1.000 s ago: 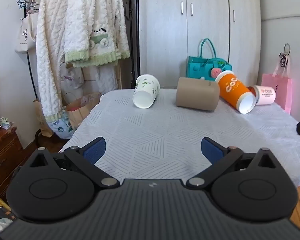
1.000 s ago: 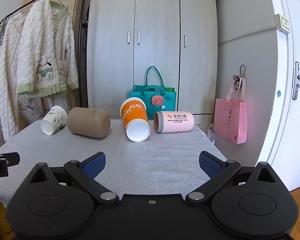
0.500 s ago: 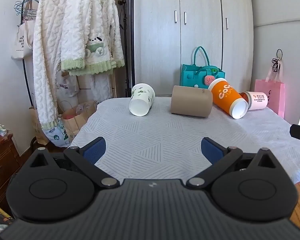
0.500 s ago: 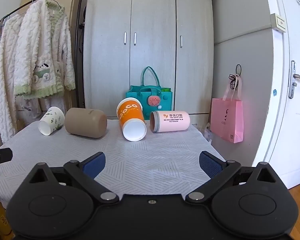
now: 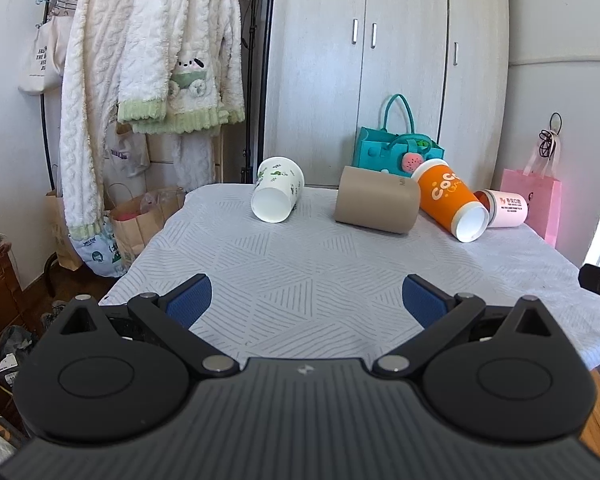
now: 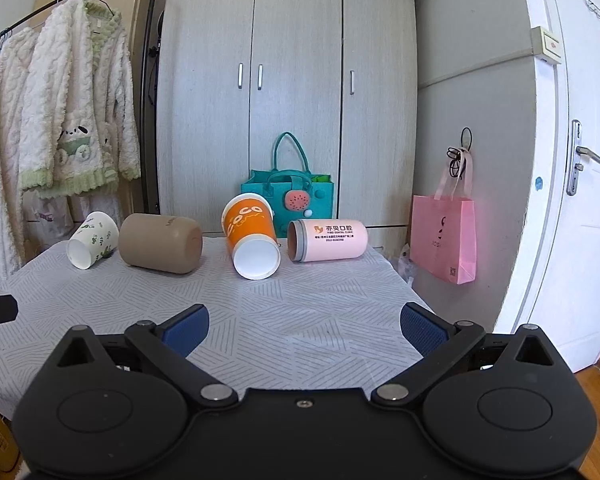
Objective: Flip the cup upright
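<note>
Several cups lie on their sides along the far edge of a table with a white patterned cloth [image 5: 308, 264]. From left: a white leaf-print paper cup [image 5: 277, 195] [image 6: 89, 245], a tan cup [image 5: 376, 200] [image 6: 161, 243], an orange cup [image 5: 449, 204] [image 6: 251, 237] and a pink cup [image 5: 503, 208] [image 6: 328, 240]. My left gripper [image 5: 307, 300] is open and empty over the near left of the table. My right gripper [image 6: 304, 325] is open and empty over the near right. Both are well short of the cups.
A teal felt bag [image 6: 288, 196] stands behind the cups against a grey wardrobe [image 6: 288, 92]. A clothes rack with fluffy robes [image 5: 148, 60] is at the left, paper bags [image 5: 140, 220] below it. A pink bag [image 6: 444, 236] hangs at the right by a white door [image 6: 580, 184].
Both grippers have tilted and shifted slightly, so the cups sit lower in both views. Both stay open and empty. No cup has moved.
</note>
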